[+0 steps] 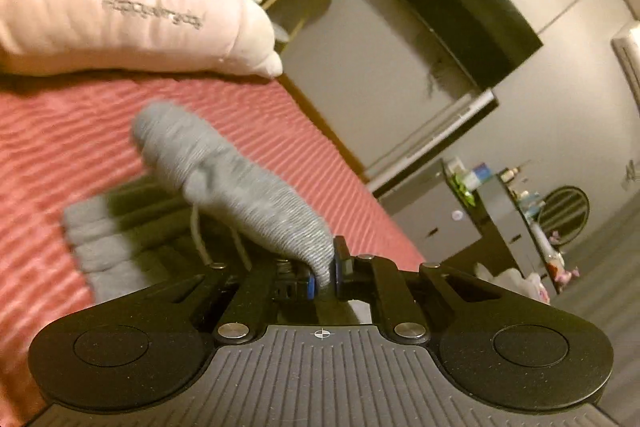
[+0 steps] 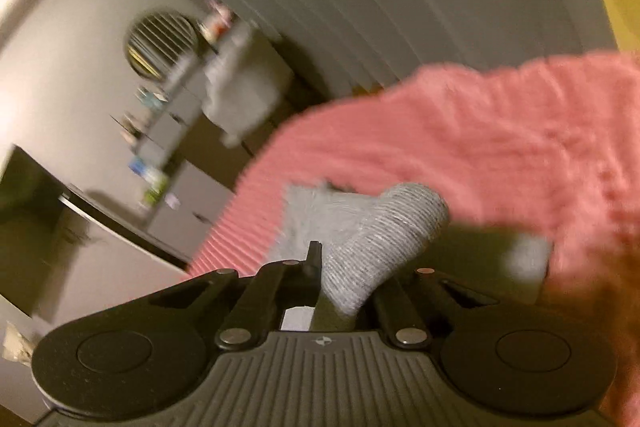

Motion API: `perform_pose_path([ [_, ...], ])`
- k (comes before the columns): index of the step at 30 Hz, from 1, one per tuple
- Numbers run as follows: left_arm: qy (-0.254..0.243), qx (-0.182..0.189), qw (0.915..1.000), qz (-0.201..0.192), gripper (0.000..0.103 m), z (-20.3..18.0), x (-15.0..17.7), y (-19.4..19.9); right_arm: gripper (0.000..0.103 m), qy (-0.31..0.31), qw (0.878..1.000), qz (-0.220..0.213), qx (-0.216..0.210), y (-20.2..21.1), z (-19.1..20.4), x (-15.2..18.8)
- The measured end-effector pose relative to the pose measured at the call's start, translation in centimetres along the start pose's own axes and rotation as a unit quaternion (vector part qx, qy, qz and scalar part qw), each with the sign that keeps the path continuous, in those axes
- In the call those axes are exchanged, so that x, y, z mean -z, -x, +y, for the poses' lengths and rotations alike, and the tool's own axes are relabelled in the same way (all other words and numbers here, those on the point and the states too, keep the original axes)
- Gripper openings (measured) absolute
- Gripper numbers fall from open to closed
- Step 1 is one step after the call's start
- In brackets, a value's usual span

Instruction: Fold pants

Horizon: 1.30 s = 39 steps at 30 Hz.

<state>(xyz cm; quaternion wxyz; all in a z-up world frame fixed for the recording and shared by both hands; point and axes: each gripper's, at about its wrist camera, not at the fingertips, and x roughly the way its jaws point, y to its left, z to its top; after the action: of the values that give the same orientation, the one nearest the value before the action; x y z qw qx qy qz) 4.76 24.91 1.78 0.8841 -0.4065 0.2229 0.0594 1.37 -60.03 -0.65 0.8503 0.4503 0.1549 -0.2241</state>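
- Left gripper [image 1: 323, 277] clamps a ridge of grey pants [image 1: 224, 179] lifted off the pink bedspread [image 1: 48, 131]
- Right gripper [image 2: 344, 287] pinches another fold
- Risk: thin bites may slip, dropping the fold crooked

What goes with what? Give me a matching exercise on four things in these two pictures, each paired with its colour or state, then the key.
Things:
1. pants
2. bedspread
3. plush pillow
4. left claw

Colour or state:
A. pale, printed with dark lettering
B. pink and ribbed
C. grey knit, lifted at a pinched fold
D. black, shut on fabric

Pairs: 1-C, 2-B, 3-A, 4-D
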Motion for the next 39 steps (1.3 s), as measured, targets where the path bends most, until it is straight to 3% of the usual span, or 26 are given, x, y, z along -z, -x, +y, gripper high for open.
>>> perform_pose_path([
  [3, 0.001, -0.036, 0.9988, 0.032, 0.011, 3.2, 2.1, 0.4, 0.003, 0.022, 0.999, -0.008, 0.028, 0.4, -1.3, 0.4],
  [7, 0.013, -0.111, 0.9890, 0.098, 0.017, 7.1, 5.1, -1.5, 0.004, 0.076, 0.990, 0.029, 0.119, -1.7, -3.2, 2.3],
  [9, 0.058, -0.097, 0.9902, 0.082, 0.020, 8.2, 4.7, -1.2, 0.004, 0.099, 0.983, 0.043, 0.152, -2.6, -3.4, 3.2],
  [11, 0.043, -0.111, 0.9915, 0.054, 0.029, 7.2, 3.8, -0.5, 0.004, 0.111, 0.982, 0.030, 0.152, -2.3, -2.6, 3.5],
  [13, 0.001, -0.139, 0.9893, 0.043, 0.064, 5.8, 3.0, 0.1, 0.004, 0.122, 0.981, 0.024, 0.149, -2.1, -2.0, 3.2],
  [14, -0.010, -0.158, 0.9867, 0.039, 0.073, 5.2, 2.6, 0.3, 0.004, 0.130, 0.978, 0.023, 0.160, -2.0, -1.7, 3.0],
  [15, -0.021, -0.179, 0.9832, 0.028, 0.083, 4.8, 2.4, 0.9, 0.010, 0.141, 0.972, 0.017, 0.186, -1.9, -1.3, 2.8],
  [16, -0.034, -0.199, 0.9793, 0.009, 0.085, 4.2, 2.3, 1.4, 0.026, 0.147, 0.966, 0.007, 0.212, -1.8, -1.1, 2.4],
  [18, -0.065, -0.219, 0.9733, -0.023, 0.088, 3.4, 2.2, 2.3, 0.044, 0.156, 0.950, -0.035, 0.268, -0.7, -0.6, 2.0],
  [20, -0.089, -0.224, 0.9698, -0.037, 0.091, 3.1, 2.8, 3.0, 0.045, 0.164, 0.942, -0.067, 0.286, 0.4, 0.1, 1.9],
  [22, -0.106, -0.212, 0.9713, -0.021, 0.091, 2.5, 3.8, 2.7, 0.045, 0.168, 0.949, -0.075, 0.257, 0.9, 1.7, 2.2],
  [24, -0.120, -0.207, 0.9709, 0.001, 0.092, 1.8, 5.4, 1.5, 0.045, 0.171, 0.965, -0.056, 0.191, 0.8, 4.2, 3.3],
  [26, -0.143, -0.217, 0.9650, 0.031, 0.092, 1.2, 6.7, -0.1, 0.051, 0.197, 0.975, 0.004, 0.100, -0.5, 7.6, 5.6],
  [27, -0.156, -0.224, 0.9606, 0.053, 0.092, 1.0, 6.9, -1.2, 0.061, 0.217, 0.973, 0.050, 0.053, -1.6, 9.5, 7.0],
  [29, -0.178, -0.258, 0.9469, 0.070, 0.090, 0.7, 7.2, -2.4, 0.066, 0.253, 0.958, 0.134, -0.023, -3.7, 13.1, 10.2],
  [30, -0.193, -0.270, 0.9409, 0.065, 0.090, 0.5, 7.2, -2.4, 0.066, 0.274, 0.944, 0.174, -0.057, -4.8, 15.1, 12.4],
  [33, -0.238, -0.296, 0.9246, 0.033, 0.094, 0.4, 7.2, -2.2, 0.066, 0.321, 0.903, 0.266, -0.106, -7.5, 19.7, 18.4],
  [35, -0.240, -0.316, 0.9174, 0.027, 0.095, 1.1, 7.0, -2.4, 0.066, 0.346, 0.873, 0.316, -0.135, -9.0, 22.6, 22.2],
  [39, -0.177, -0.302, 0.9362, 0.036, 0.099, 3.5, 6.9, -1.6, 0.067, 0.358, 0.835, 0.375, -0.184, -11.5, 27.6, 28.1],
])
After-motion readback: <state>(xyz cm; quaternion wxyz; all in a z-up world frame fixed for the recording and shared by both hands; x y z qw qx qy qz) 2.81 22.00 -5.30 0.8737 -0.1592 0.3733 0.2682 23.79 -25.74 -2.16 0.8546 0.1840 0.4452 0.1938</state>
